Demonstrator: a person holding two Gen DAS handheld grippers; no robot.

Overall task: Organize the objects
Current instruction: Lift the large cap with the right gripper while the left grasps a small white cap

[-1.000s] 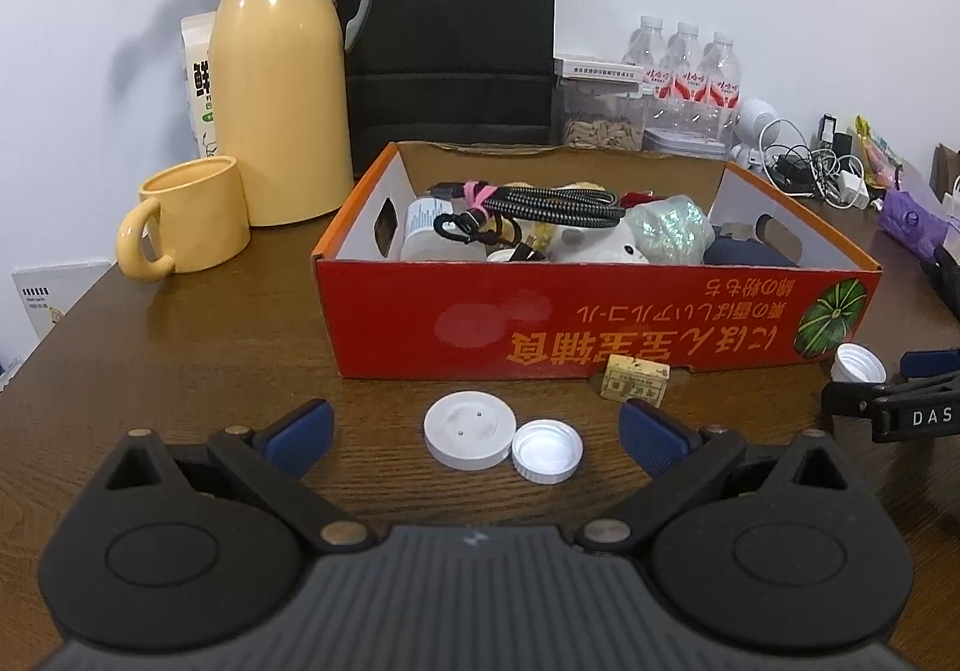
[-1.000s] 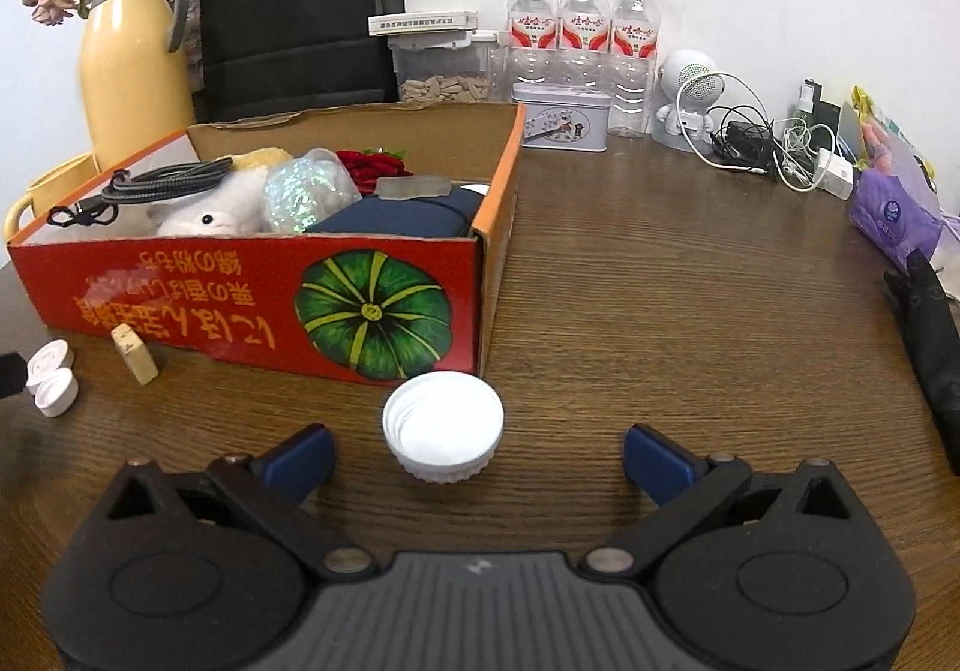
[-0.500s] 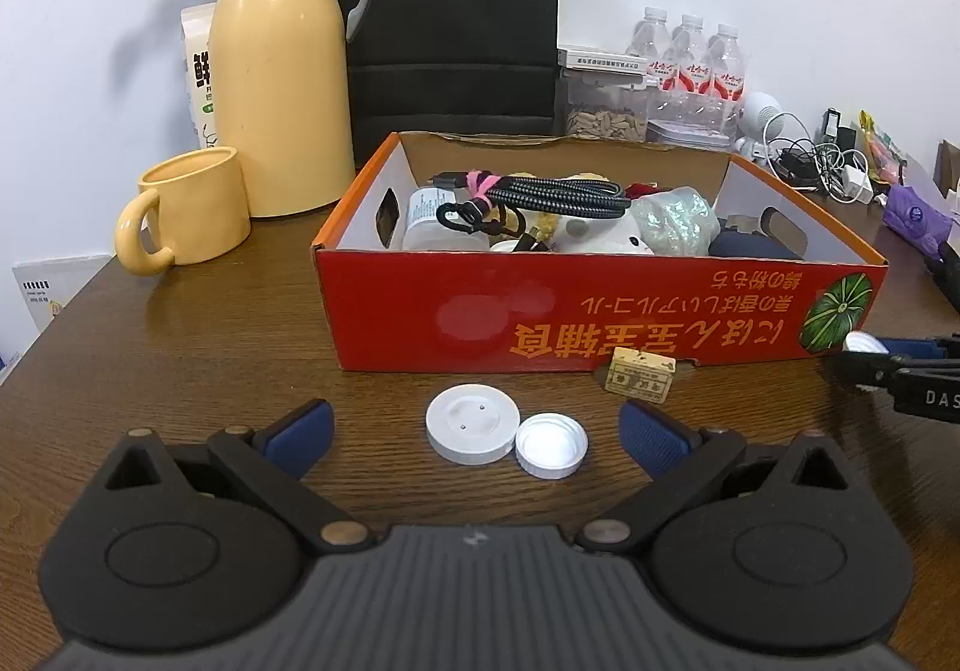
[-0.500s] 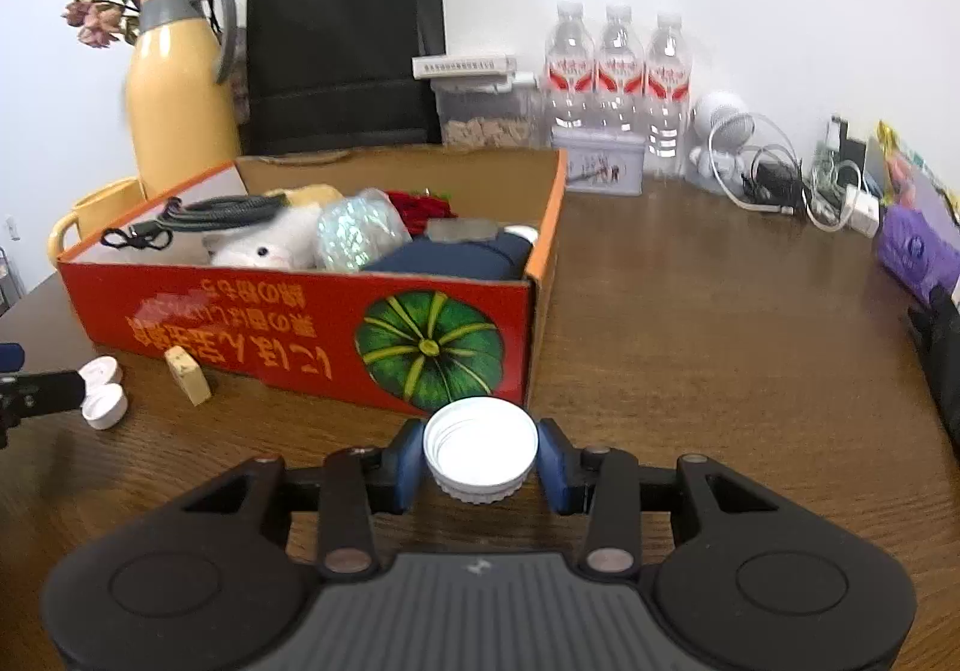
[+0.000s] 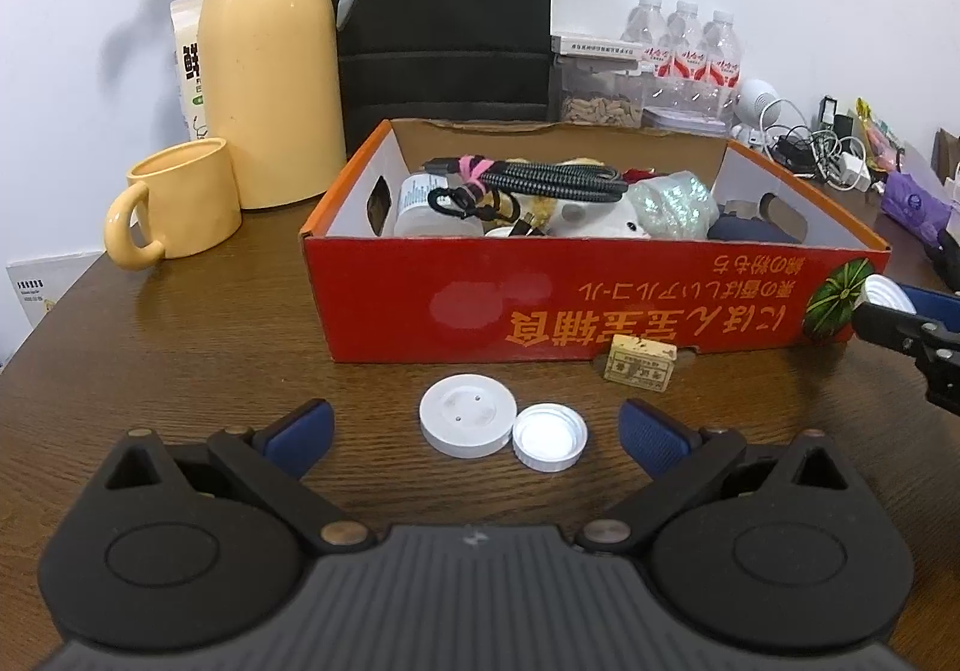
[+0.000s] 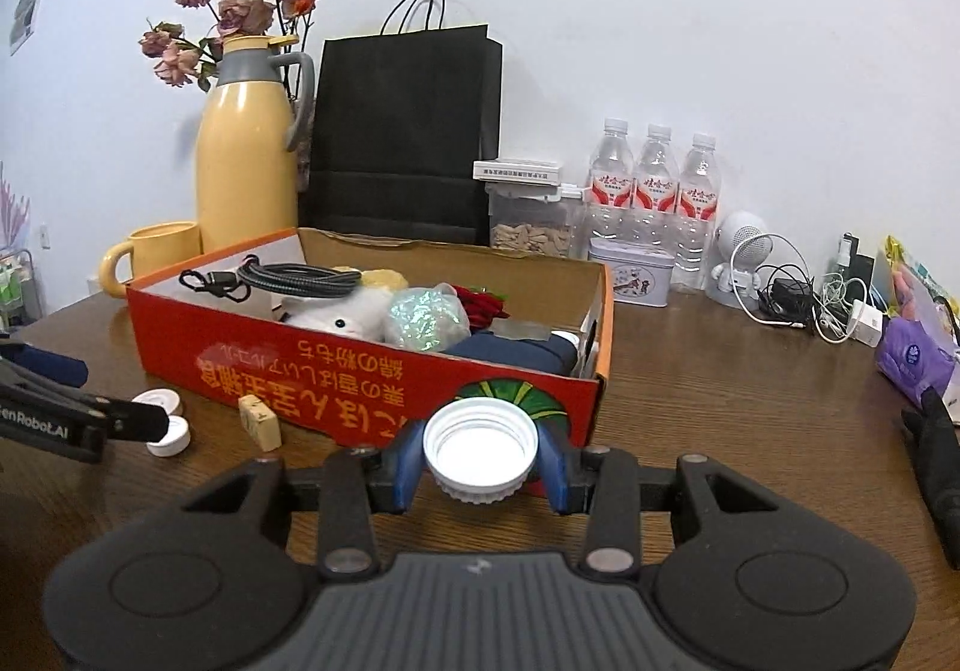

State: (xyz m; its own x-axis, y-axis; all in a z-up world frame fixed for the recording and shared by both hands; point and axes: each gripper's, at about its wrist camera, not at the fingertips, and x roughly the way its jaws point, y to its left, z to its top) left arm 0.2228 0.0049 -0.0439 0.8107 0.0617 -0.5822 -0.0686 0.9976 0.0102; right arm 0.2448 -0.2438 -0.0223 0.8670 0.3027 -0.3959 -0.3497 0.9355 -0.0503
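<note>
Surface: dark brown wooden table [image 5: 180, 347], with red cardboard box [image 6: 336, 365] full of small items.
Right gripper [image 6: 480, 458]: clamped on white ribbed plastic cap [image 6: 480, 446], raised at the box's 5 o'clock corner.
Left gripper [image 5: 474, 431]: spread apart, nothing gripped; flat white round disc [image 5: 468, 415] and small white screw cap [image 5: 549, 437] on the table between its blue pads.

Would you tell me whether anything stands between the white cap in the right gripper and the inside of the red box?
Only the red box's near wall; the white cap in the right gripper must clear its rim.

Both wrist cameras look low across the table [image 5: 180, 347]; both share the red box [image 6: 336, 365].
</note>
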